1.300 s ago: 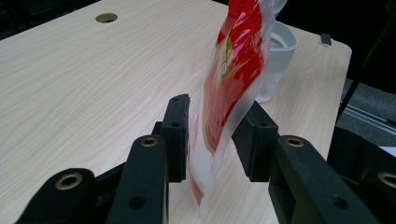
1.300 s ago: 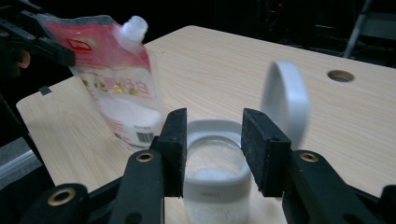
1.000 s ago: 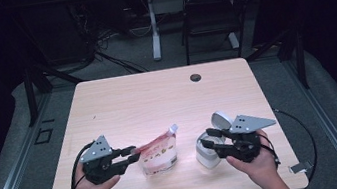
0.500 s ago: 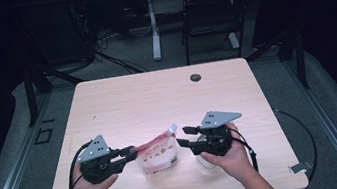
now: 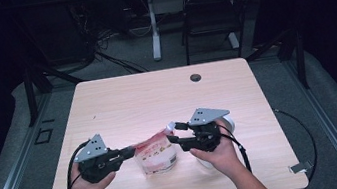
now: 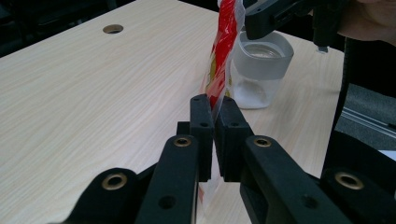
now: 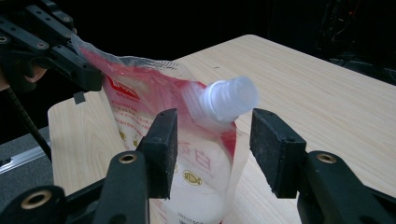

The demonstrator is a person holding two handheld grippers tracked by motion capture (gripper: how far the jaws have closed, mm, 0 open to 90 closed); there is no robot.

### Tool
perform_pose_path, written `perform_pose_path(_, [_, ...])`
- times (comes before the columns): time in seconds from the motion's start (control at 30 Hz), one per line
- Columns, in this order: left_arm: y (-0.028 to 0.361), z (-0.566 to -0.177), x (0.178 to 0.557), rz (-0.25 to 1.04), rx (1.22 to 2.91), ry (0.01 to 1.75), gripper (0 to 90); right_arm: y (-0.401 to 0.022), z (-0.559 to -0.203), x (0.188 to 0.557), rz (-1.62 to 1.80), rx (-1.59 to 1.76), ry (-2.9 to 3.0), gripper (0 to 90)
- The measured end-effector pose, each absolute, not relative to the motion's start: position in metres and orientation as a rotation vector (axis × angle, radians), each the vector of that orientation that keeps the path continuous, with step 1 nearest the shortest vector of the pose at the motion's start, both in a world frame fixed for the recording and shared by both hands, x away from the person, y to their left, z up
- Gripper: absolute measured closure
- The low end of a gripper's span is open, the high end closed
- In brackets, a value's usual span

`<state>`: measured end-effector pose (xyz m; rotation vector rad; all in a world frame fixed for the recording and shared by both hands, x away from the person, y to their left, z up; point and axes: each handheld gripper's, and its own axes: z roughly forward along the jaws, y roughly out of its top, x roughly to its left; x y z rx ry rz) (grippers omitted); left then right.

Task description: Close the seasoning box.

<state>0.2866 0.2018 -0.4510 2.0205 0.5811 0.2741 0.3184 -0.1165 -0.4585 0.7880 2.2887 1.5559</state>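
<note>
My left gripper (image 5: 127,153) is clenched on the top corner of the refill pouch (image 5: 157,152), standing on the desk (image 5: 127,100). My right gripper (image 7: 212,140) is spread around its white cap (image 7: 229,99). Risk: closing off-centre tips the pouch against the cup (image 6: 261,67) just beside it.

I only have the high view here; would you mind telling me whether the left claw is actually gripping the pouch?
Observer: Yes, the left claw is shut on the edge of the pouch, seen edge-on in the left gripper view.
Operator: Thank you. Has the right claw closed on the cap?
Observer: No, the right claw is open, its jaws on either side of the white cap.
Operator: What is hidden behind my right hand?
Observer: A clear plastic cup, upright on the table.
</note>
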Motion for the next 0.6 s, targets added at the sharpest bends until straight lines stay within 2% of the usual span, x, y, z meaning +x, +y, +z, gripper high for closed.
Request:
perform_pose_path(0.23, [0.202, -0.450, 0.287, 0.287, 2.036, 0.565, 89.9, -0.113, -0.458, 0.321, 1.543, 0.764, 2.285, 52.3])
perform_pose_path(0.6, [0.202, -0.450, 0.287, 0.287, 2.045, 0.537, 90.0, -0.113, -0.458, 0.329, 1.557, 0.764, 2.297, 47.5])
